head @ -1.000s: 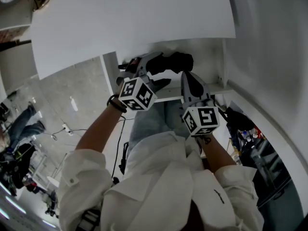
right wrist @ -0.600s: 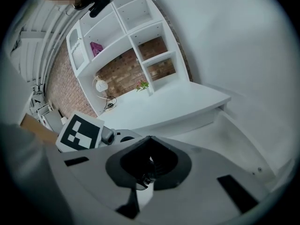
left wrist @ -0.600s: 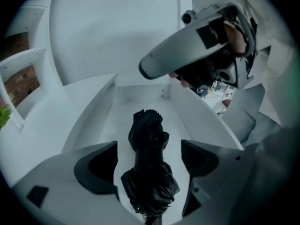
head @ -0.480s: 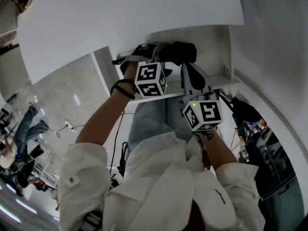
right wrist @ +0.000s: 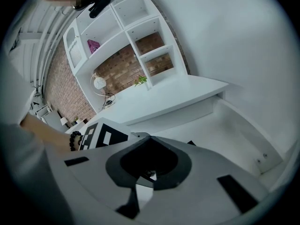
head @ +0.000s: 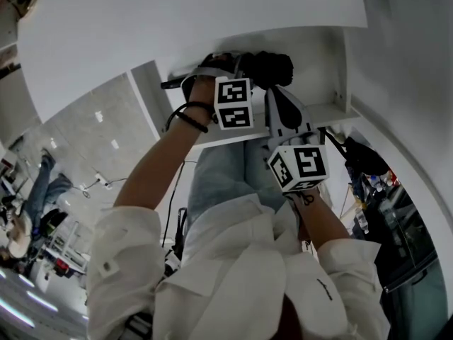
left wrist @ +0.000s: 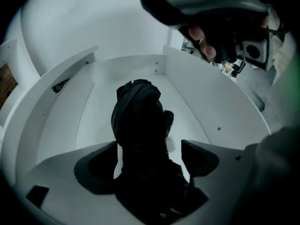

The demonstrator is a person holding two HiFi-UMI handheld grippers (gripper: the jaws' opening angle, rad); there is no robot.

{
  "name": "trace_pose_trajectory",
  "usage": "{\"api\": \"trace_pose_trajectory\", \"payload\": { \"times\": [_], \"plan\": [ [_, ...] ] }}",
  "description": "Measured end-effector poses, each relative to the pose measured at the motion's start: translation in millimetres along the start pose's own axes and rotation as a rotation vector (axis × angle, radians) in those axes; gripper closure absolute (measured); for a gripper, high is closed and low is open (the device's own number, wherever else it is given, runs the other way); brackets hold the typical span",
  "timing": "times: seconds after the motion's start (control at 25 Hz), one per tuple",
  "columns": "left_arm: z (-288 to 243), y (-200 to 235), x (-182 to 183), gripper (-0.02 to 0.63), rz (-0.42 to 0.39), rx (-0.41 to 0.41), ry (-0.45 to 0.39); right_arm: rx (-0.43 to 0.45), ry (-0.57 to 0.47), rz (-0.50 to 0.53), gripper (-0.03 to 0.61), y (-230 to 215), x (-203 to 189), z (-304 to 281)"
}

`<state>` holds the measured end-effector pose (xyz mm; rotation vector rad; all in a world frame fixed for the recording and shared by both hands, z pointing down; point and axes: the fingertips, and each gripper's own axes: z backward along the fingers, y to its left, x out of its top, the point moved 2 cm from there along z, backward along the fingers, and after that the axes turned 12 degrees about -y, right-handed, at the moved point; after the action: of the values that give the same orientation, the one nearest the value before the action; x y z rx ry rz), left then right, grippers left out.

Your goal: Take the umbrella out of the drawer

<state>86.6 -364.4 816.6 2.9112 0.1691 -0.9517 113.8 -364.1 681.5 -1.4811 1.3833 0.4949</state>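
Observation:
The black folded umbrella (left wrist: 138,118) sits upright between the jaws of my left gripper (left wrist: 149,158), which is shut on it just above the floor of the open white drawer (left wrist: 197,102). In the head view the umbrella (head: 277,68) shows as a dark bundle beneath the white tabletop, with the left gripper (head: 256,68) on it. My right gripper (head: 277,108) hovers beside it over the drawer (head: 322,112). Its jaws meet with nothing between them (right wrist: 140,177).
The white tabletop (head: 184,27) overhangs the drawer at the back. White drawer walls (right wrist: 243,125) close in on both sides. White shelving on a brick wall (right wrist: 126,36) stands beyond the desk. Bags and clutter (head: 361,168) lie on the floor to the right.
My left gripper, holding the umbrella, has shifted right and farther in under the tabletop. The right gripper has stayed nearly where it was.

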Motion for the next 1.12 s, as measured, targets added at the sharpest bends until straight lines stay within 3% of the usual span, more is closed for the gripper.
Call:
{"api": "trace_pose_trajectory", "payload": {
  "times": [0.28, 0.76, 1.12],
  "plan": [
    [-13.1, 0.8, -7.9, 0.187, -0.014, -0.002, 0.061, -0.007, 0.014, -0.007, 0.561, -4.6, -8.3, 0.7],
    [-13.4, 1.5, -9.3, 0.195, 0.009, -0.017, 0.070, -0.044, 0.110, -0.012, 0.561, -8.3, -28.0, -5.1],
    [-11.0, 3.7, -6.7, 0.297, 0.012, -0.012, 0.048, -0.038, 0.134, 0.001, 0.561, -7.7, -33.7, -14.8]
  ]
}}
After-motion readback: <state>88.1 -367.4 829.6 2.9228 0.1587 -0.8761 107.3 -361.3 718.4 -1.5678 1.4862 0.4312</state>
